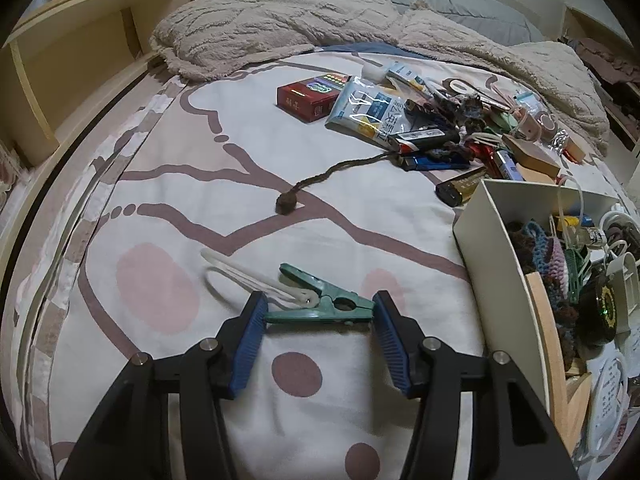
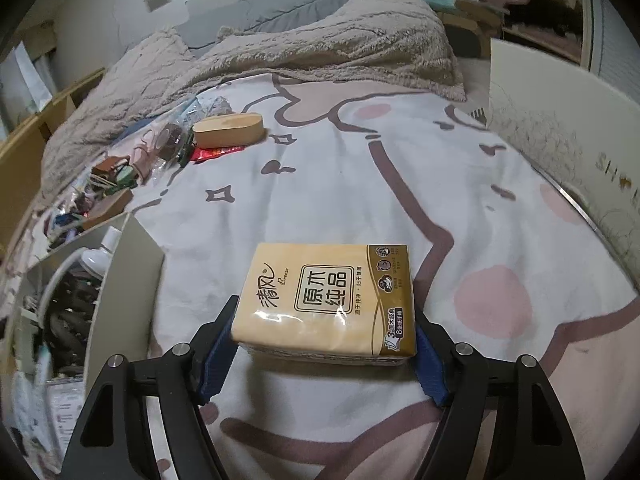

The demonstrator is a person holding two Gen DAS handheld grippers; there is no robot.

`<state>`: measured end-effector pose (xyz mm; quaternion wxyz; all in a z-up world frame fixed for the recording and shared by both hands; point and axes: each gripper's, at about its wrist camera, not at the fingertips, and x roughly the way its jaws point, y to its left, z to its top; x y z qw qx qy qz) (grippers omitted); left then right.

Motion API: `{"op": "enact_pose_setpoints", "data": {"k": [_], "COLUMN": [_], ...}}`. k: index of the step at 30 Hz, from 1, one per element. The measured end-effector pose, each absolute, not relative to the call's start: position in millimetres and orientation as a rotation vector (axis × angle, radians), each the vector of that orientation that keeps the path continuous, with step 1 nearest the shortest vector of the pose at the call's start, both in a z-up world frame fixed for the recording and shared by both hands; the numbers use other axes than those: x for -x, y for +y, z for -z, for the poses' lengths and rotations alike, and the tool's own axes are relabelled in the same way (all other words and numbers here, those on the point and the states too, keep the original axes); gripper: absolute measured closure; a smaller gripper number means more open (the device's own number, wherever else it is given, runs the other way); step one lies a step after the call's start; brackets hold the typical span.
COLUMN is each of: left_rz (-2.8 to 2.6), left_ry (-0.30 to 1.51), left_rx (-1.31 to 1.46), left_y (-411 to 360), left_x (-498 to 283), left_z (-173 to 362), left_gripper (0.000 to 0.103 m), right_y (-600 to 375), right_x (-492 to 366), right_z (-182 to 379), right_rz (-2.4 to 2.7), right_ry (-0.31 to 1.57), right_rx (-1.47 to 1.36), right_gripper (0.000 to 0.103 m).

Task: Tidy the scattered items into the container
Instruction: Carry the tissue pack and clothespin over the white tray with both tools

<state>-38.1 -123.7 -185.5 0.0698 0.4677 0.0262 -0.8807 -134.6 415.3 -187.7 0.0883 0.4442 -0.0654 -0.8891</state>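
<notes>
A green clothes peg (image 1: 332,306) lies crosswise on the patterned bedsheet (image 1: 200,140), and my left gripper (image 1: 320,300) is shut on it, with a blue pad at each end. A whitish plastic clip (image 1: 240,276) touches the peg's left side. In the right wrist view a yellow tissue pack (image 2: 320,300) rests on the sheet, and my right gripper (image 2: 326,314) is shut on its two sides. The white container box (image 1: 492,236) stands to the right of the left gripper and, as the box (image 2: 120,280), to the left of the right gripper. It holds several items.
Beyond the box lies a heap of scattered things: a red carton (image 1: 308,98), a printed packet (image 1: 368,114), lighters (image 1: 428,138), and a brown cord with a pompom (image 1: 286,203). A wooden case (image 2: 228,128) lies farther off. A fluffy blanket (image 1: 280,20) covers the bed's head, and a wooden shelf (image 1: 80,60) stands at the left.
</notes>
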Motion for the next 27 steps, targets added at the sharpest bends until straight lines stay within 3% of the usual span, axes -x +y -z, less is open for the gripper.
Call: {"op": "enact_pose_setpoints", "data": {"k": [15, 27], "left_rz": [2.723, 2.88], "left_ry": [0.113, 0.104], "left_rx": [-1.3, -1.229], "left_y": [-119, -85], "left_x": [22, 9], "left_z": [152, 123], "left_gripper": [0.049, 0.049], "right_y": [424, 399], "right_x": [116, 82], "right_z": [164, 119], "right_rz": [2.565, 2.474], "right_ry": [-0.392, -0.388], "right_rx": [-1.283, -1.044], "right_gripper": [0.026, 0.026]}}
